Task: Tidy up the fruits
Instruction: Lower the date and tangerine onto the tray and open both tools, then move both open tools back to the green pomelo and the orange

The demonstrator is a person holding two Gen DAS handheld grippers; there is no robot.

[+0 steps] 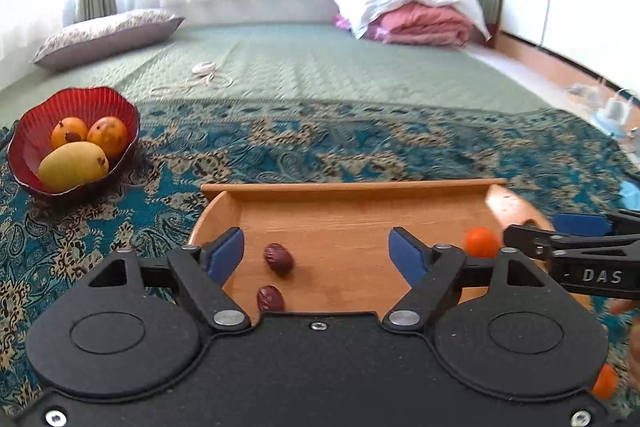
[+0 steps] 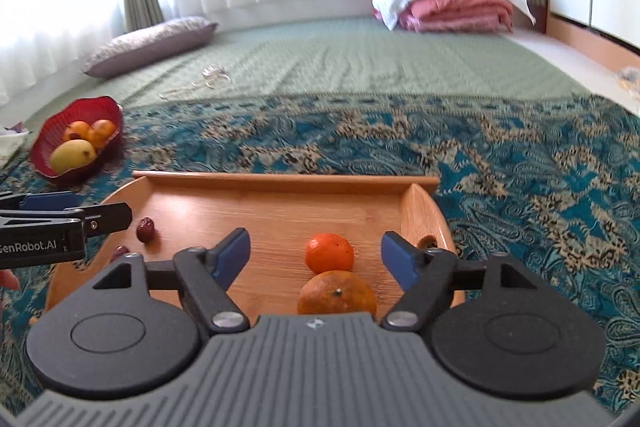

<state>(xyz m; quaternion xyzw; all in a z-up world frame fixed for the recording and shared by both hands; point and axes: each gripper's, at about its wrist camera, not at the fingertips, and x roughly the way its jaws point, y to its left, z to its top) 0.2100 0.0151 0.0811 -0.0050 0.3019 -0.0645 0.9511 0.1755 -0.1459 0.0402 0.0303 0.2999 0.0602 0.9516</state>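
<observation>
A wooden tray [image 1: 352, 211] [image 2: 280, 203] lies on the patterned cloth. In the left wrist view two dark red dates [image 1: 279, 257] [image 1: 271, 298] lie on it between the fingers of my open, empty left gripper [image 1: 316, 255]. A small orange [image 1: 482, 242] sits at the tray's right. In the right wrist view my open, empty right gripper [image 2: 316, 257] hovers over a small orange [image 2: 329, 252] and a larger orange [image 2: 337, 293]. Dates [image 2: 145, 229] lie at the tray's left. A red bowl [image 1: 36, 143] [image 2: 44, 151] holds a yellow mango and two orange fruits.
The teal patterned cloth [image 2: 520, 187] covers a green quilted bed. A pillow [image 1: 108, 35] lies far left, folded pink bedding [image 2: 460, 9] far right, and a white cord [image 1: 200, 77] mid-bed. Another orange fruit [image 1: 605, 381] shows at the lower right.
</observation>
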